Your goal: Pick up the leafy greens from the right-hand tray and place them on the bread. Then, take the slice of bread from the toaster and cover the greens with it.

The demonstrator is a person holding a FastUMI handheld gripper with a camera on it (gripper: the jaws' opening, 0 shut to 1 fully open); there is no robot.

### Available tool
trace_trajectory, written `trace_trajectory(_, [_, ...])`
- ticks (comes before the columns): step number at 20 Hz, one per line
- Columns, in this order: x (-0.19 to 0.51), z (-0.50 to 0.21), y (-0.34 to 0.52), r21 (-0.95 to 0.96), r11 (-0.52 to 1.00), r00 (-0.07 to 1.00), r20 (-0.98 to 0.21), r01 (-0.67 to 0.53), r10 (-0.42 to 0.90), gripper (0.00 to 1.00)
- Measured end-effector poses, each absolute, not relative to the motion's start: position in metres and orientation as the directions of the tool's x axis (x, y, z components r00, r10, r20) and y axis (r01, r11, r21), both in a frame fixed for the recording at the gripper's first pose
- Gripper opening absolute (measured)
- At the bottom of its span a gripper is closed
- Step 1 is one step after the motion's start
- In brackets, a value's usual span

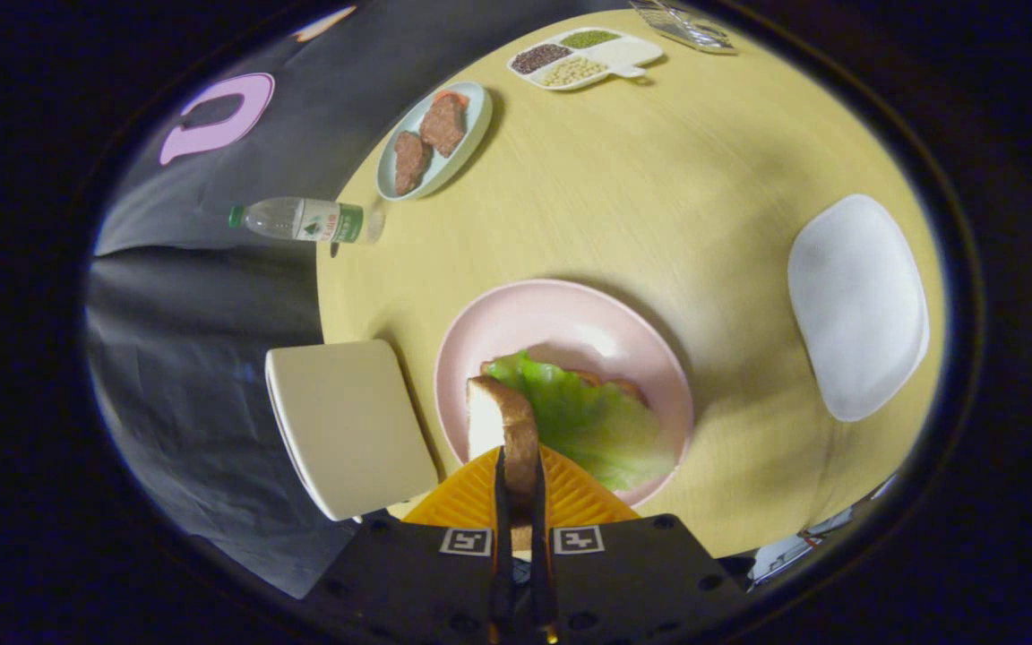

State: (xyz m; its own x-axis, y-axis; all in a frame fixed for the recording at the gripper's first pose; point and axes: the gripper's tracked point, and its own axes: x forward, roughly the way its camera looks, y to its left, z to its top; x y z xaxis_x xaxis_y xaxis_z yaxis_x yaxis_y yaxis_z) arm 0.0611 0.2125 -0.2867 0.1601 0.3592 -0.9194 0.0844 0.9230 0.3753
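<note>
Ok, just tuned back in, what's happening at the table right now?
The hand-held gripper is shut on a slice of bread, held on edge between its fingers above the pink plate. The leafy greens already lie on the bread on that plate, so the covering slice has yet to be laid down. Beyond the plate lie a dish of meat patties, a water bottle on its side and a white tray.

A staged dining booth, not a real kitchen.
Black cloth wall (184,358) backs a round wooden worktop (659,206) set with a pink plate (561,313) and divided bean tray (632,52).
</note>
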Motion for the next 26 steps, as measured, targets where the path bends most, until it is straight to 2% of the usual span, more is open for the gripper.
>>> trace_trajectory(3, [0.061, -0.296, 0.205, 0.374, 0.921, 0.184, -0.918, 0.108, 0.351, 0.13])
trace_trajectory(5, [0.064, -0.300, 0.199, 0.362, 0.929, 0.212, -0.916, 0.080, 0.339, 0.14])
trace_trajectory(8, [0.067, -0.303, 0.195, 0.329, 0.944, 0.256, -0.916, 0.041, 0.308, 0.24])
trace_trajectory(9, [0.068, -0.305, 0.188, 0.300, 0.953, 0.274, -0.920, 0.032, 0.280, 0.24])
trace_trajectory(11, [0.070, -0.309, 0.185, 0.267, 0.964, 0.301, -0.919, 0.003, 0.253, 0.42])
trace_trajectory(14, [0.069, -0.310, 0.187, 0.233, 0.972, 0.341, -0.911, -0.041, 0.233, 0.48])
trace_trajectory(15, [0.066, -0.309, 0.192, 0.230, 0.971, 0.353, -0.905, -0.062, 0.237, 0.58])
trace_trajectory(19, [0.063, -0.295, 0.203, 0.197, 0.971, 0.412, -0.880, -0.135, 0.236, 0.73])
trace_trajectory(26, [0.069, -0.244, 0.192, 0.187, 0.967, 0.561, -0.788, -0.174, 0.254, 1.00])
